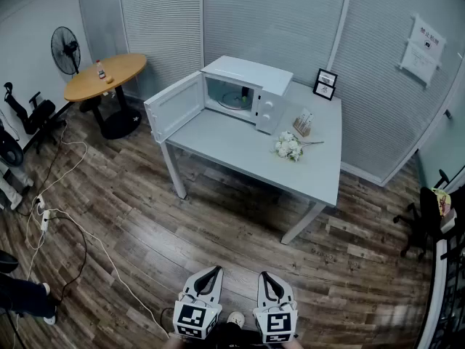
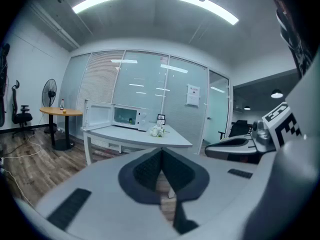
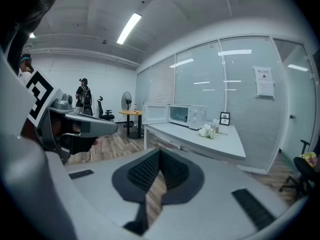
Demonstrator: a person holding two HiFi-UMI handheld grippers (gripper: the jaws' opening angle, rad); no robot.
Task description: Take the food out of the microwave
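Two grippers sit low in the head view, left gripper [image 1: 216,270] and right gripper [image 1: 264,275] side by side over the wood floor [image 1: 218,227]. Both are pinched closed with nothing in them. Well ahead of them is the white table [image 1: 240,147] with the microwave [image 1: 254,86] on it, its door [image 1: 174,106] swung open toward the left gripper's side. Inside there's a pale round dish [image 1: 236,99], but honestly I can't make out the food on it from here. White flowers [image 1: 288,146] and a photo frame [image 1: 325,83] are on the table too, off on the right gripper's side.

Left gripper view: jaws pressed together, empty. The microwave is far ahead, a bit left of the jaw line, and the right gripper is close alongside on the right.

Right gripper view: jaws together too, nothing between them. The microwave is far ahead, slightly right, with the left gripper alongside on the left.
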